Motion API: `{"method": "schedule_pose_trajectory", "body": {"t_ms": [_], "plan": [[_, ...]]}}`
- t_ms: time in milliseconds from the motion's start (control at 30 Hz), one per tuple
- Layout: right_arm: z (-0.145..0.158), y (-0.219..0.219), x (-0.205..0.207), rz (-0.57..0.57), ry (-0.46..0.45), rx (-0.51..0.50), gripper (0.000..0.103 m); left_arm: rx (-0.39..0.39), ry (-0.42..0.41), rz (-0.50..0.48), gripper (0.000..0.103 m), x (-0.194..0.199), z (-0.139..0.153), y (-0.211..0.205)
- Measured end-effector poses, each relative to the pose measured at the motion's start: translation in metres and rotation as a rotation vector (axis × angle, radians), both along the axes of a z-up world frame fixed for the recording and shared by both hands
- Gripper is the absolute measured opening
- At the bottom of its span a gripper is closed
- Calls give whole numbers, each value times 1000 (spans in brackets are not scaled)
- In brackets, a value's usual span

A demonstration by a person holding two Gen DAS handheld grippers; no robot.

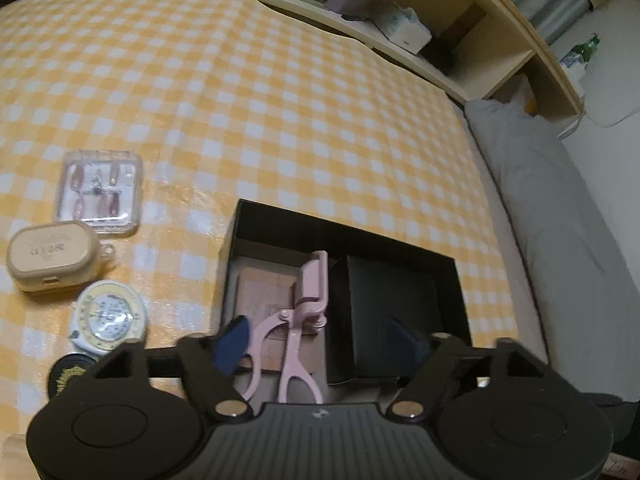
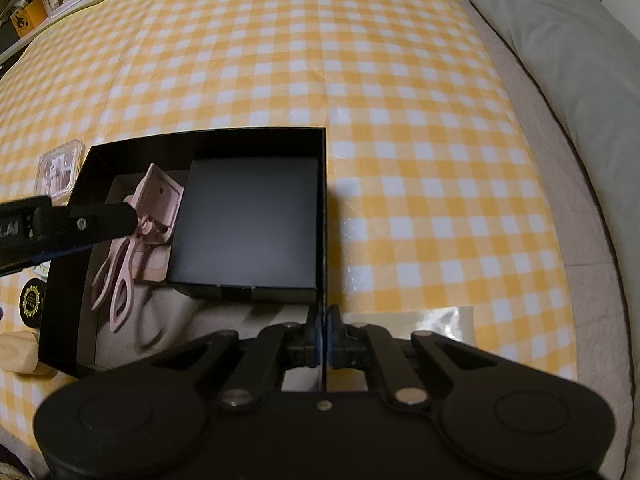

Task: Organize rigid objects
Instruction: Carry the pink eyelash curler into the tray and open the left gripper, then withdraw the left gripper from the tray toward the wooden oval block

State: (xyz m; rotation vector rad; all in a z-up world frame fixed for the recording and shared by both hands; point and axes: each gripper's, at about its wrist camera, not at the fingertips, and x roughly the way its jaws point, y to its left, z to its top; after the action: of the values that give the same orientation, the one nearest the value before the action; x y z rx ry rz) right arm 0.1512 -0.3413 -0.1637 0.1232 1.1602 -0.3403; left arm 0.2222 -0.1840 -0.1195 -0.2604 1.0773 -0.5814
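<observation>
An open black box (image 1: 340, 232) sits on the yellow checked cloth. Inside it a pink eyelash curler (image 1: 308, 300) lies across a flat pinkish card (image 1: 260, 292), beside a smaller closed black box (image 1: 392, 312). My left gripper (image 1: 320, 340) hovers over the curler's handles, open, its blue pads apart on either side and not pressing it. In the right wrist view the curler (image 2: 120, 272) and the smaller black box (image 2: 248, 220) show in the black box (image 2: 200, 134). My right gripper (image 2: 323, 336) is shut on that box's thin right wall.
Left of the box lie a clear plastic case (image 1: 100, 192), a beige earbud case (image 1: 54, 256), a round yellow-and-white tin (image 1: 108, 316) and a black round tin (image 1: 66, 374). A wooden block (image 2: 18, 350) sits near the box. A grey pillow (image 1: 560, 220) borders the right, shelves (image 1: 400, 20) the back.
</observation>
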Motion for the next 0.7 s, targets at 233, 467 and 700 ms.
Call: {"method": "schedule_pose_trajectory", "body": {"t_ms": [233,467,700], "plan": [[-1,1,0,0,1,0,3,3,-16,-40,93,-5,10,1],[-1,1,2,1,1,-1,3,2,-48,-81,100,-14,24,1],[-1,2,2,1,3,-1,3,-9,-59,-117,101,-25,39,3]]}}
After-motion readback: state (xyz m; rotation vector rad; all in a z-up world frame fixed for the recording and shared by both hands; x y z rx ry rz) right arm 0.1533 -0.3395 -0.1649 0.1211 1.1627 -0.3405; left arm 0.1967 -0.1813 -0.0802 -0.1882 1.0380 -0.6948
